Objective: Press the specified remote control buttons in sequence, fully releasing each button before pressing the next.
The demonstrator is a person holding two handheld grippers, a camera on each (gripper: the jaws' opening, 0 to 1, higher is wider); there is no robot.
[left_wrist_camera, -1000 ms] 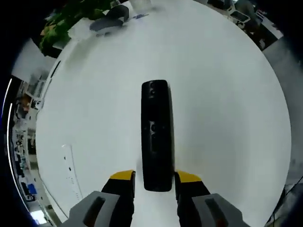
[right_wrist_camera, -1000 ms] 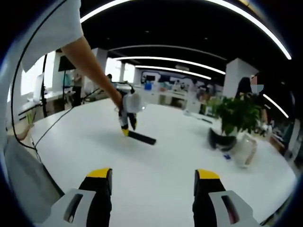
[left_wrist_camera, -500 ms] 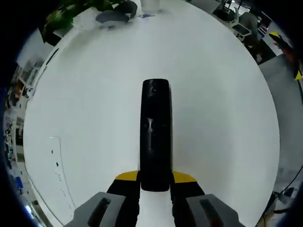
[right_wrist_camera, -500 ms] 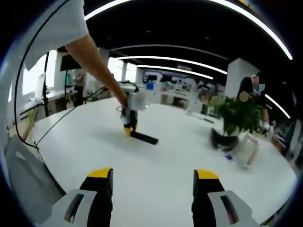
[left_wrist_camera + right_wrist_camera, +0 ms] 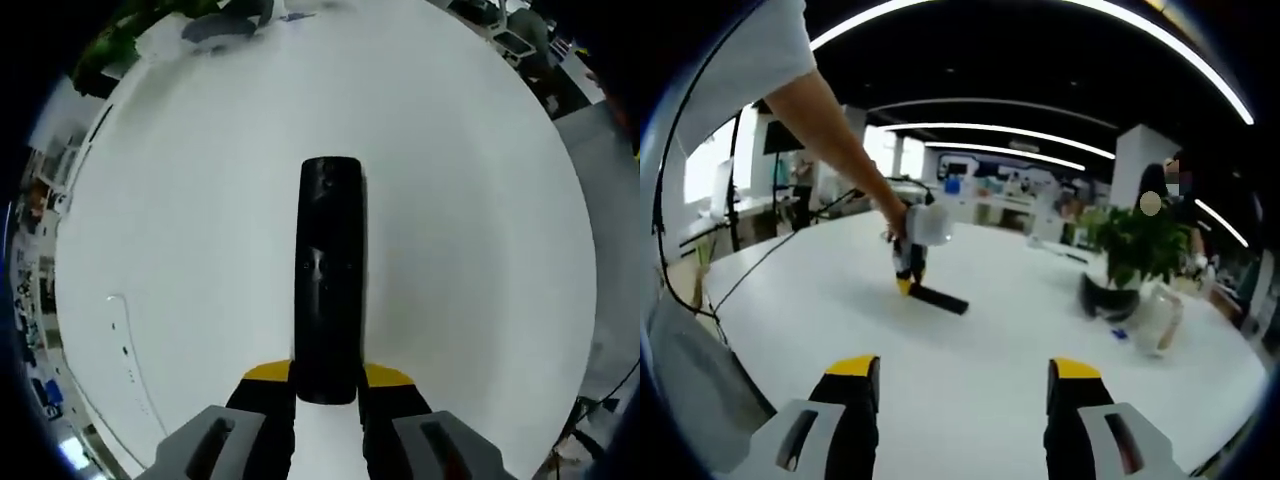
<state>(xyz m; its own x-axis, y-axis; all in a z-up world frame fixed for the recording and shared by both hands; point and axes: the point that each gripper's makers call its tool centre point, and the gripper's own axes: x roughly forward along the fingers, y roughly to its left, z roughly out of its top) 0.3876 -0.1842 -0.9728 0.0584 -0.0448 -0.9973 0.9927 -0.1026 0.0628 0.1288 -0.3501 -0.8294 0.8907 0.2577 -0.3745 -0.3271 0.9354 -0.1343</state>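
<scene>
Your left gripper (image 5: 326, 385) is clamped on the near end of the black remote control (image 5: 328, 275): both yellow-tipped jaws press its sides, and the remote runs straight away from the jaws over the white tabletop (image 5: 470, 200), well in from every edge. In the right gripper view the same remote (image 5: 937, 299) lies flat on the tabletop (image 5: 970, 380) with the left gripper (image 5: 905, 283) coming down on its left end, your arm (image 5: 830, 135) reaching in from the upper left. Your right gripper (image 5: 962, 385) hangs over the near part of the tabletop, jaws spread wide with nothing between them, well apart from the remote. Toward the far right edge of the tabletop stand a potted plant (image 5: 1137, 245) in a dark pot, and just beside it a clear container (image 5: 1157, 318). A thin cable (image 5: 760, 262) trails across the left side of the tabletop. In the left gripper view the plant (image 5: 120, 40) sits at the far left corner.
</scene>
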